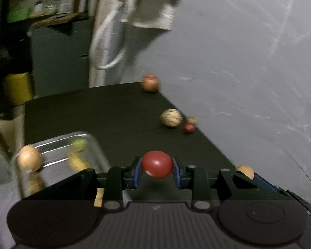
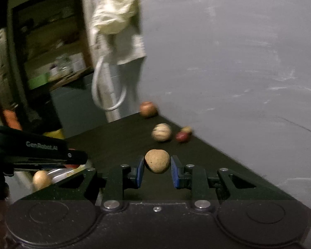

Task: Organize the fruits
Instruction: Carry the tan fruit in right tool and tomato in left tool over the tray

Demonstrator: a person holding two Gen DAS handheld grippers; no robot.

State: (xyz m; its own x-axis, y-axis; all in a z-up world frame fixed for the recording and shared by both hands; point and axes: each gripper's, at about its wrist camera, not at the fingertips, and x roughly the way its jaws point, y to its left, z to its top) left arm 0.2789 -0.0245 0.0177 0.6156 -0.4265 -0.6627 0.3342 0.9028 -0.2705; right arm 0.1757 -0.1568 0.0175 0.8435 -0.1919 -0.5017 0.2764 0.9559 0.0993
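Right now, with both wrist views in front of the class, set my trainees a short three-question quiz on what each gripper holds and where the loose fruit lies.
1. True or false: the left gripper is shut on a red fruit.
2. Which fruit does the right gripper hold? A) a green one B) a tan round fruit C) a striped one
3. Fill in: the pale striped ball lies on the dark ____, close to the grey wall.

Key: 1 true; 2 B; 3 table.
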